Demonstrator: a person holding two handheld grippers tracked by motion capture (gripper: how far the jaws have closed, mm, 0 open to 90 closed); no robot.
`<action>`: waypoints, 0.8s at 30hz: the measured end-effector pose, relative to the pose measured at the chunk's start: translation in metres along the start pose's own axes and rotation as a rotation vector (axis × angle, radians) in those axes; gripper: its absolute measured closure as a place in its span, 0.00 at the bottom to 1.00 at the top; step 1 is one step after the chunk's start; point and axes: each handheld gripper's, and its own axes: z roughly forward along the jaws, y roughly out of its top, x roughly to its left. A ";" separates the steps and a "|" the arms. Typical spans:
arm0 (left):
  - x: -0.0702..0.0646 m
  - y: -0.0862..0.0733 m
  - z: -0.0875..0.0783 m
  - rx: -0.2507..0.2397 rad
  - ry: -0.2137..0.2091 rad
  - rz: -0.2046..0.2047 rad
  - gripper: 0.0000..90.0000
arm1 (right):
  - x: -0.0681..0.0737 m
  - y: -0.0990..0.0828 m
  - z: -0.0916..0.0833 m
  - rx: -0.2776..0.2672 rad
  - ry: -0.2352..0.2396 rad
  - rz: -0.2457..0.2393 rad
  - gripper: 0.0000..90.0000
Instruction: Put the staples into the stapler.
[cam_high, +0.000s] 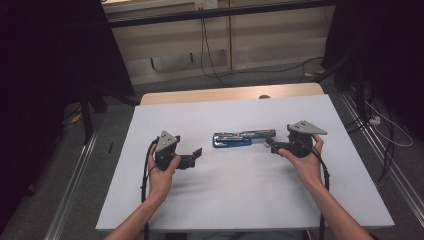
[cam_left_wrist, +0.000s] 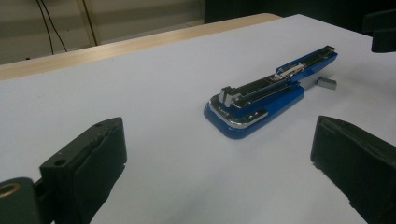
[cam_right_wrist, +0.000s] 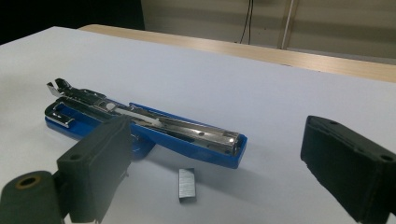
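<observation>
Two grippers sit on either side of a blue stapler (cam_high: 243, 138) lying near the middle of the white table (cam_high: 200, 200), its top swung open so the metal staple channel faces up. A small strip of staples (cam_right_wrist: 186, 184) lies on the table just beside the stapler's front end, on the side nearest the right gripper (cam_high: 272, 146).

Both tools are empty. The right gripper has its jaws spread wide, the stapler's front end and the strip lying between and just ahead of them. The left gripper (cam_high: 197, 152) is also wide open and holds nothing, resting well apart from the stapler's hinge end.

The step in hand looks like picking up the strip to load it. To do it well, the right gripper should come down low and level, close on the strip's long sides, and grip gently, since the strip could snap or skid on the smooth table. The left gripper could steady the stapler's base at the hinge end.

Little stands in the way: the open stapler itself crowds the strip, so one jaw may nudge it. Cables and a wooden edge (cam_high: 230, 94) lie beyond the table.
</observation>
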 end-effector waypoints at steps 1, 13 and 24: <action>-0.001 -0.001 -0.002 -0.002 -0.002 0.003 0.04 | 0.000 0.000 0.000 -0.002 0.001 0.000 0.11; -0.001 -0.017 -0.024 -0.006 -0.007 0.009 0.05 | -0.004 0.001 -0.002 0.087 0.039 0.027 0.16; -0.015 -0.035 -0.053 0.018 -0.044 0.002 0.05 | -0.009 0.003 -0.005 0.192 0.108 0.013 0.24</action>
